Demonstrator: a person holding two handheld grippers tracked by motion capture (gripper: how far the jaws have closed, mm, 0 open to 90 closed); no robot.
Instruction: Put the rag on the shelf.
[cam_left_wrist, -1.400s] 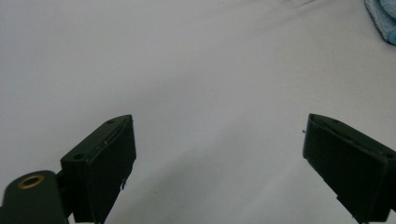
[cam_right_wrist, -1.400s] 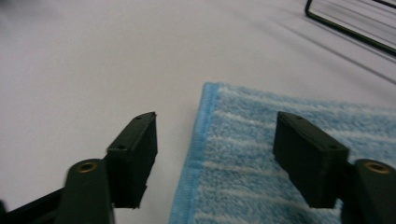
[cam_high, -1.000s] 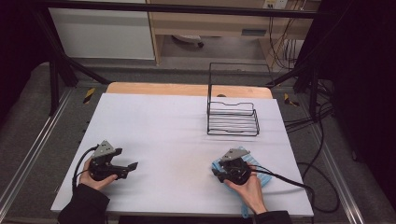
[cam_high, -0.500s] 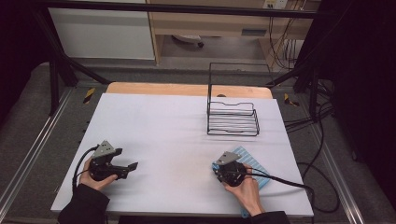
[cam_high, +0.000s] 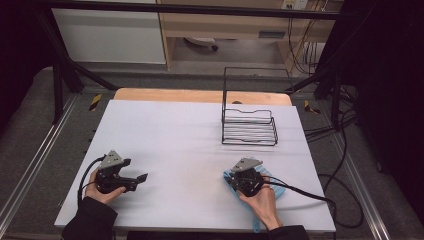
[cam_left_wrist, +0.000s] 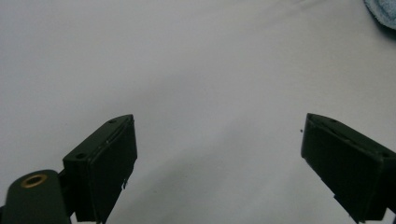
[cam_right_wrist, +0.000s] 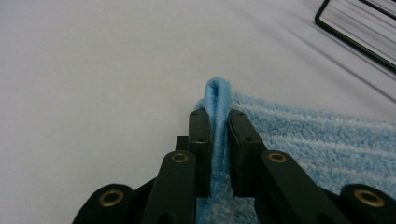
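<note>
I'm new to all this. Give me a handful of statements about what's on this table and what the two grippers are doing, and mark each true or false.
1. The right gripper is shut on the edge of a blue towel. True.
2. The left gripper holds a corner of the towel. False: its jaws stand wide apart over bare white table, with nothing between them.
3. The wire rack stands on the far right part of the table. True.
4. The towel is folded inside the rack. False: it lies on the table at the near right, under the right hand, apart from the rack.
5. The rack has nothing in it. True.
</note>
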